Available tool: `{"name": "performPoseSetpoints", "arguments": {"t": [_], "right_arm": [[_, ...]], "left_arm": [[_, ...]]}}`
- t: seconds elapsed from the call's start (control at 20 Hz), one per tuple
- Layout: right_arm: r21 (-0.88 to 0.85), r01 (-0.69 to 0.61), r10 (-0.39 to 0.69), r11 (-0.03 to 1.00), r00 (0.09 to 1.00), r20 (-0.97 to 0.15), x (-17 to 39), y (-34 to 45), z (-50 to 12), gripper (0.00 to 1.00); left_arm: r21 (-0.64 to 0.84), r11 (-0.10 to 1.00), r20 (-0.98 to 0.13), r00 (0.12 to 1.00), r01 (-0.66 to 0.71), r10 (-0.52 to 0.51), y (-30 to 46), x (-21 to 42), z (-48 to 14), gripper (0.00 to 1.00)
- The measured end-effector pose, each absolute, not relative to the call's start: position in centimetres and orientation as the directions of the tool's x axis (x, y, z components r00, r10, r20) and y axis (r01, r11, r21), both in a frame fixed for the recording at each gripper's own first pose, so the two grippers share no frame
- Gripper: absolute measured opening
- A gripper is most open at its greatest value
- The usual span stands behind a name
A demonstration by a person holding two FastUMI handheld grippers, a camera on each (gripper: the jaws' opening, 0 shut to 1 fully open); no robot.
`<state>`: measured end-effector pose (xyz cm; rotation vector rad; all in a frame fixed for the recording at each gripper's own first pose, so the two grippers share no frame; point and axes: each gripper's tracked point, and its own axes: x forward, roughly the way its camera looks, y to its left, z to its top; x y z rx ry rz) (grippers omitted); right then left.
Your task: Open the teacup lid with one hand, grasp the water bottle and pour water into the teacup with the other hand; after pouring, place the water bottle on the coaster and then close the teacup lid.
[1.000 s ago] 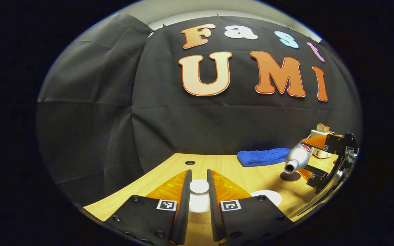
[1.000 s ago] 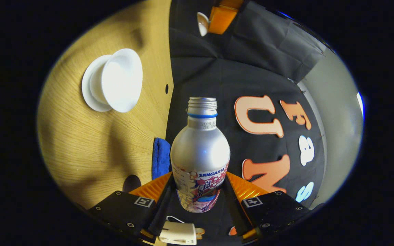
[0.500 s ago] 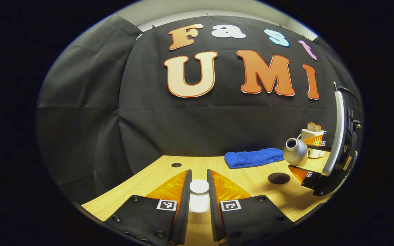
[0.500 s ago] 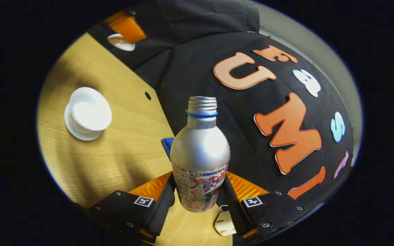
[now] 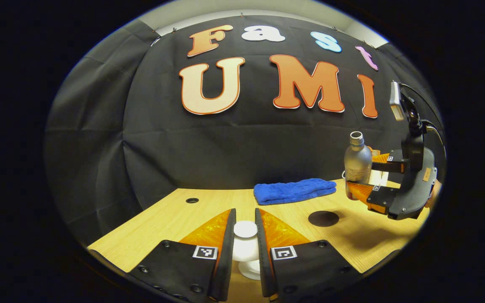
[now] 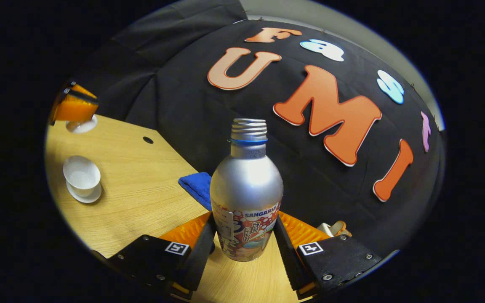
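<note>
Now upright, one water bottle (image 6: 246, 189); one teacup (image 6: 81, 174), one coaster (image 5: 323, 218).

The coaster (image 5: 323, 218) lies bare on the table (image 5: 175, 219), with open wood on every side of it. The bottle (image 5: 357, 164) hangs upright in the right tool (image 5: 362, 179), up and to the right of the coaster and clear of the table. The towel (image 5: 294, 190) lies behind the coaster against the wall, apart from it, closing off the far side. The cup (image 6: 81, 174) stands open on its saucer (image 6: 84, 195), well apart from the bottle, with bare table between them. The left tool (image 5: 245, 235) holds the lid (image 5: 245, 230) above the table; in the right gripper view it hangs beyond the cup. A white thing (image 6: 331, 229) sits at the right near the wall.
</note>
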<state>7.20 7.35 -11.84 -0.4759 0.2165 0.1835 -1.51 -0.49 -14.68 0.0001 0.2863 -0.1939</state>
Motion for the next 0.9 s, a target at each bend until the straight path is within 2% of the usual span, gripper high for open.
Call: {"name": "performPoseSetpoints", "arguments": {"t": [0.25,0.5,0.9], "right_arm": [[-0.263,-0.215,0.145,0.941,0.954,-0.261,8.2,6.4,-11.9,0.8],[-0.162,-0.214,0.163,0.963,0.946,-0.279,9.9,6.5,-13.3,0.8],[0.001,-0.241,0.224,0.97,0.9,-0.374,11.5,8.4,-19.3,0.8]], "left_arm": [[-0.032,0.975,-0.318,0.923,0.218,-0.217,-2.4,-1.6,-16.3,0.32],[-0.044,0.974,-0.348,0.91,0.223,-0.224,-3.0,-1.8,-17.3,0.33],[-0.031,0.974,-0.362,0.906,0.225,-0.22,-3.1,-1.8,-17.4,0.33]]}}
